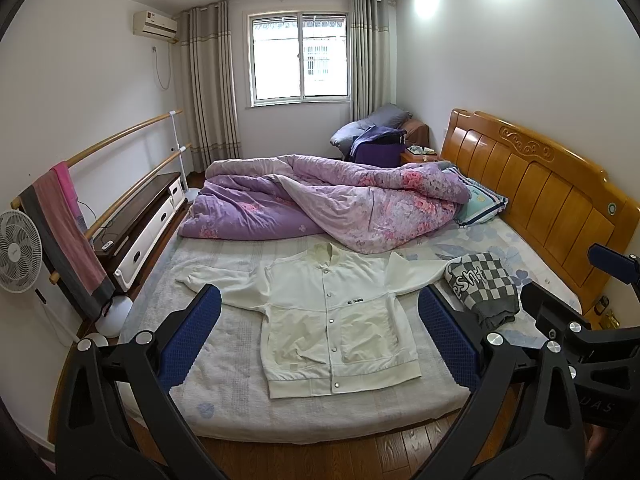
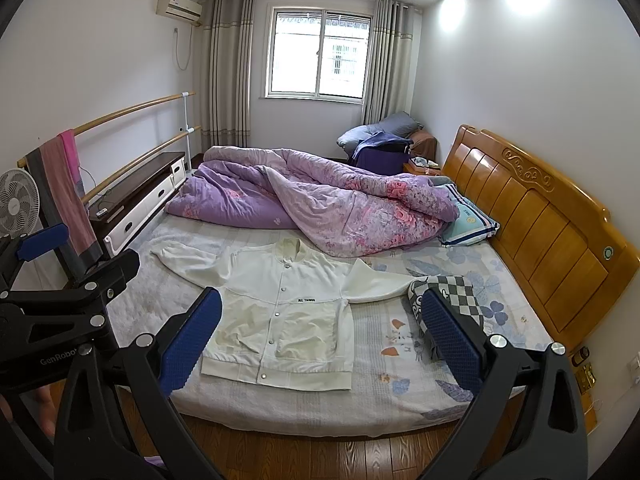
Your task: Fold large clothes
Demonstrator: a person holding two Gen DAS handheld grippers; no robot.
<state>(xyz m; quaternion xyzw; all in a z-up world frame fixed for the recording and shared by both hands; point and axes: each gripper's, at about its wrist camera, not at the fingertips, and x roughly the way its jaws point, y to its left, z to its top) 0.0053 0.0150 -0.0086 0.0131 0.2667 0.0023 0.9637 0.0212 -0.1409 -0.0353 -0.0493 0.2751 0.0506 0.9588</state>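
Note:
A white snap-button jacket (image 1: 332, 316) lies flat and face up on the bed, both sleeves spread out; it also shows in the right wrist view (image 2: 280, 308). My left gripper (image 1: 320, 336) is open and empty, held above the near edge of the bed, its blue pads framing the jacket. My right gripper (image 2: 320, 332) is open and empty too, at about the same height, to the right of the left one. The right gripper's frame shows at the right edge of the left wrist view (image 1: 568, 320).
A folded grey checkered garment (image 1: 484, 284) lies by the jacket's right sleeve. A rumpled purple floral quilt (image 1: 320, 204) fills the far half of the bed. The wooden headboard (image 1: 540, 196) is on the right. A fan (image 1: 16, 252) and towel rail (image 1: 64, 240) stand on the left.

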